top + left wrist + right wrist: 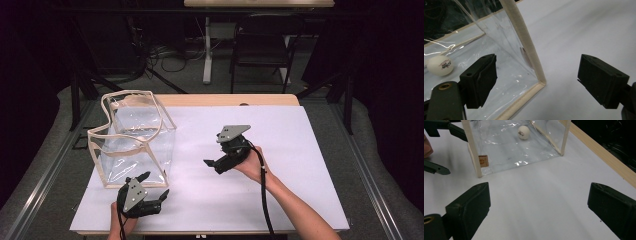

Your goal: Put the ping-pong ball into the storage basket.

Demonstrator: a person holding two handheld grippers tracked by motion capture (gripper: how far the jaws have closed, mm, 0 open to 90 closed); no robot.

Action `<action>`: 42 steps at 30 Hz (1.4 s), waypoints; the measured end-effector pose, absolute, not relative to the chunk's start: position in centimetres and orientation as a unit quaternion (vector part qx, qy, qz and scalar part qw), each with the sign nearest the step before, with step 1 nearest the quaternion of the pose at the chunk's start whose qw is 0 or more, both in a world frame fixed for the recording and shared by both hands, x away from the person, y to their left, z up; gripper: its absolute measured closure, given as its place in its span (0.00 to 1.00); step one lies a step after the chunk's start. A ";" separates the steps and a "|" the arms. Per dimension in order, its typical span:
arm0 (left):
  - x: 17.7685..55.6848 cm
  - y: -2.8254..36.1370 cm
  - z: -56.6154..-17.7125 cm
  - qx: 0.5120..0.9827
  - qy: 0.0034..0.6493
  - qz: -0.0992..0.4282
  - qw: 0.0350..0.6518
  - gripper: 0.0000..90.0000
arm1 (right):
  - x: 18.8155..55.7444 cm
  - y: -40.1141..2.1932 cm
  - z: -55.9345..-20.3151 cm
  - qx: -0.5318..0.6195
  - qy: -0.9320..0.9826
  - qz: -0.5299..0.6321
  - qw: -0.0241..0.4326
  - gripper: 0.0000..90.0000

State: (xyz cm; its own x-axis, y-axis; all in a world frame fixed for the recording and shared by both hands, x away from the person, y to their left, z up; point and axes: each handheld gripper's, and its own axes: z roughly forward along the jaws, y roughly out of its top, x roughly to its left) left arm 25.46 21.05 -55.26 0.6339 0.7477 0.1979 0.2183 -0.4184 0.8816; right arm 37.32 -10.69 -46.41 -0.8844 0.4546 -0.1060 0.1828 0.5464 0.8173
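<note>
Clear plastic bag (135,140) holds one white ball (523,132), seemingly alone; left gripper (152,189) and right gripper (212,164), both gaping, grasp nothing.

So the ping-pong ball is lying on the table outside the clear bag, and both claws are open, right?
Not quite. The ping-pong ball lies inside the clear bag, as the right gripper view shows. The left claw and right claw are both open.
</note>
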 end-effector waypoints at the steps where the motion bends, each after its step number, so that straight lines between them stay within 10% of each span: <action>1: 25.4 21.1 -55.3 0.787 0.307 0.298 0.444 0.18 | 37.2 -10.8 -46.5 0.185 0.865 0.439 0.156 0.05; 42: 25.5 21.0 -55.3 0.788 0.307 0.299 0.442 0.18 | 34.6 -15.3 -50.3 0.224 0.866 0.416 0.165 0.04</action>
State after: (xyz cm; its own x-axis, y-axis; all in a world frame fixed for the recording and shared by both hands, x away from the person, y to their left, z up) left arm 25.46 20.97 -55.27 0.6331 0.7478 0.2000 0.2193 -0.4210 0.8802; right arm 34.59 -15.27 -50.33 -0.8454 0.5246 -0.1002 0.2497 0.5541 0.7941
